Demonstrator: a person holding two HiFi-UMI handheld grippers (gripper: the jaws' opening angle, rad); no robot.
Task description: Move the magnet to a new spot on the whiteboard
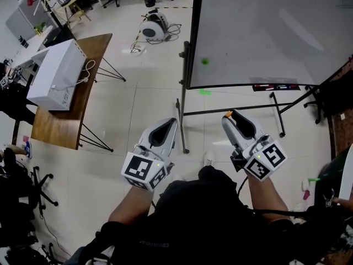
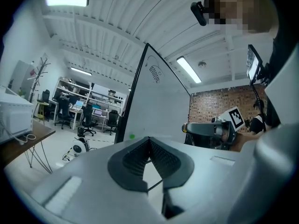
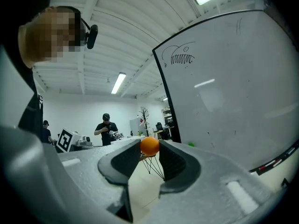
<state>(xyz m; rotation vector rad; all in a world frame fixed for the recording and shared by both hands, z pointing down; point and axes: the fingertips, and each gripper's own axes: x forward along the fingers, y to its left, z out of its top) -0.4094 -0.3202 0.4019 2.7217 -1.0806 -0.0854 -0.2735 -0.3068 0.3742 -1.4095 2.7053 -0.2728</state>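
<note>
My head camera looks steeply down over the left tool [image 1: 168,125] and right tool [image 1: 230,117] toward the whiteboard [image 1: 265,32]. Each tool camera sits close behind its jaws, facing level; all share that whiteboard.

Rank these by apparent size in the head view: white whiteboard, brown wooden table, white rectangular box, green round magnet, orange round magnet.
1. white whiteboard
2. brown wooden table
3. white rectangular box
4. green round magnet and orange round magnet in the right hand-held gripper: both dots, too alike to rank.
</note>
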